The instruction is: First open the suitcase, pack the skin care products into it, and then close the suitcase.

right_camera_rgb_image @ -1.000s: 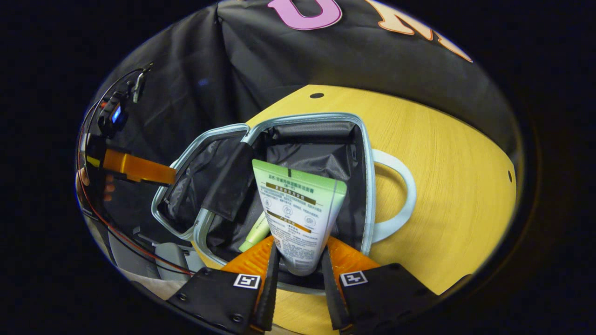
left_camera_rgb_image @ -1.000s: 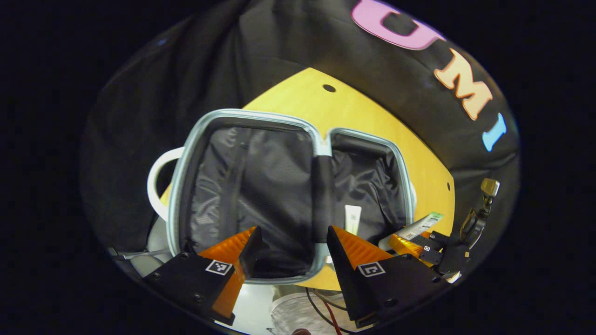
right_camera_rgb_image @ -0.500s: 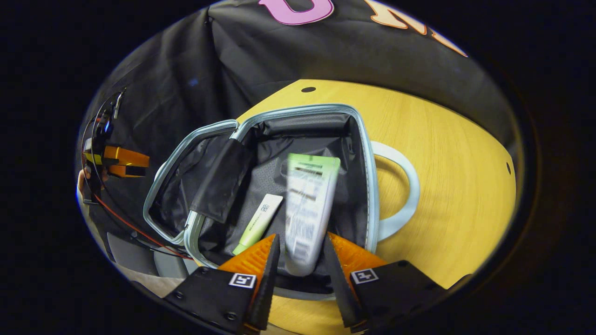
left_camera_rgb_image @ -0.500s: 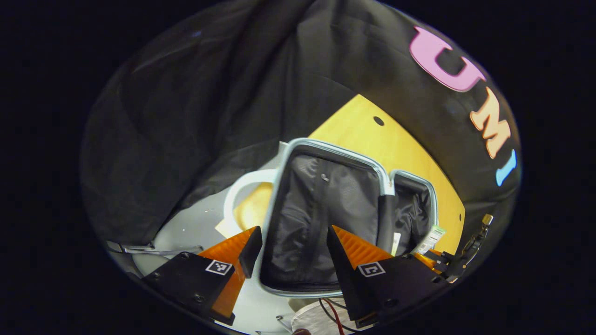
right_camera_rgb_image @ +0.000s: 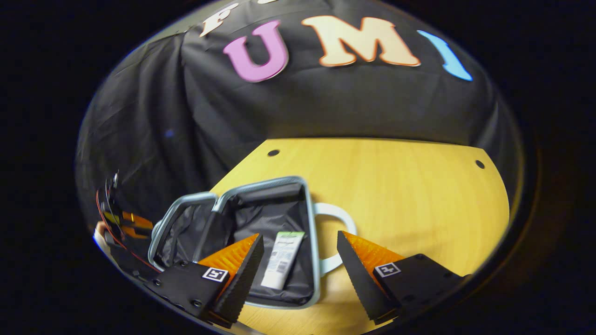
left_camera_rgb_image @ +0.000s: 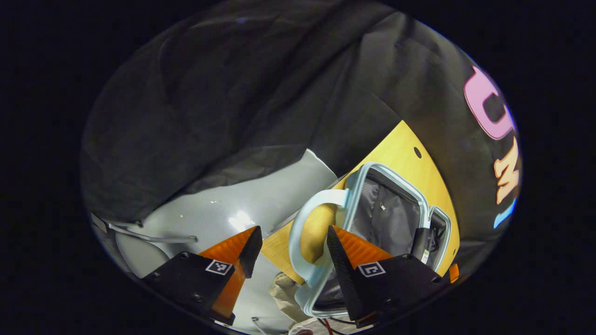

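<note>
Suitcase [right_camera_rgb_image: 242,204]: lies opened beyond the fingers; tube [right_camera_rgb_image: 282,258] is packed inside. Right gripper [right_camera_rgb_image: 300,265] and left gripper [left_camera_rgb_image: 288,249]: fingers spread wide, nothing held. Closing is judged outstanding.

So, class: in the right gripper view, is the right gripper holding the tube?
No: the right gripper is open, and the tube lies inside the open suitcase.

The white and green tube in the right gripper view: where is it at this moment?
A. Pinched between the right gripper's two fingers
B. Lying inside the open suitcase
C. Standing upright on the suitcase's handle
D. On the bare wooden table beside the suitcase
B: the tube lies flat on the dark lining of the open suitcase, and the right gripper is open with nothing between its fingers.
</note>
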The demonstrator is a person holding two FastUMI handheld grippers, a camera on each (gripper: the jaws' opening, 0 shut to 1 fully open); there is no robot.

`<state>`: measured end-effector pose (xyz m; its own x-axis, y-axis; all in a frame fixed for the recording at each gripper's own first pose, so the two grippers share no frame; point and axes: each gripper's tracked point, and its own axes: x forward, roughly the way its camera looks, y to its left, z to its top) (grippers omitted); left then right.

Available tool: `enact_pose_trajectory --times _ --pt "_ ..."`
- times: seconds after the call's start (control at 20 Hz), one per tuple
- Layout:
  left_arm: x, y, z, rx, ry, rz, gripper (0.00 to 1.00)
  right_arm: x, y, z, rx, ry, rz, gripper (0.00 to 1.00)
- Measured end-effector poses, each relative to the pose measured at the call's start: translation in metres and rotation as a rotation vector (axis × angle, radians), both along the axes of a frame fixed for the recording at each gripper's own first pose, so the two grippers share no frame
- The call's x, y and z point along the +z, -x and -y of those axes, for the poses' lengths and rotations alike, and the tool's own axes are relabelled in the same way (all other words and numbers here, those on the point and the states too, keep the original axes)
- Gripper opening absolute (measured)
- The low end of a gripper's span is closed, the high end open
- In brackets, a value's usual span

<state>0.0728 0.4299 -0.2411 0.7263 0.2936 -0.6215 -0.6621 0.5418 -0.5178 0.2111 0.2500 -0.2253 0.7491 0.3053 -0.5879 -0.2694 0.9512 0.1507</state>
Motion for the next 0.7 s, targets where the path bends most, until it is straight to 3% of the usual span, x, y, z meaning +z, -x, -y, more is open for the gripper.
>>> enact_pose_trajectory --times 0.05,0.1,0.15,0.2,0.25,0.45,0.5,0.55,0.6,0.65,0.7 --pt "-0.008 -0.006 -0.005 0.001 0.004 0.027 0.83 0.002 -0.005 0.022 -0.039 0.027 0.008 0.98" --pt "-0.017 -0.012 -0.009 0.003 0.015 0.047 0.87 0.006 -0.01 0.05 -0.08 0.073 0.023 0.98" --pt "-0.021 -0.017 -0.008 -0.002 0.032 0.068 0.79 0.01 -0.012 0.074 -0.114 0.118 0.039 0.98" --pt "-0.024 -0.024 -0.006 -0.01 0.054 0.096 0.82 0.015 -0.012 0.095 -0.142 0.149 0.05 0.98" --pt "-0.025 -0.028 -0.004 -0.019 0.073 0.131 0.75 0.019 -0.009 0.111 -0.171 0.17 0.056 0.98" --pt "-0.028 -0.038 -0.01 -0.031 0.12 0.213 0.66 0.029 -0.001 0.153 -0.255 0.213 0.07 0.98" --pt "-0.029 -0.038 -0.01 -0.034 0.112 0.216 0.58 0.029 0.001 0.156 -0.262 0.215 0.072 0.98" --pt "-0.029 -0.036 -0.01 -0.046 0.099 0.216 0.4 0.029 0.004 0.158 -0.262 0.217 0.07 0.98" --pt "-0.031 -0.038 -0.011 -0.06 0.076 0.203 0.41 0.027 0.005 0.159 -0.259 0.223 0.069 0.98" --pt "-0.031 -0.039 -0.009 -0.065 0.058 0.19 0.28 0.026 0.006 0.158 -0.251 0.234 0.071 0.98" --pt "-0.025 -0.039 -0.008 -0.067 0.046 0.186 0.22 0.022 0.006 0.157 -0.24 0.245 0.071 0.98"
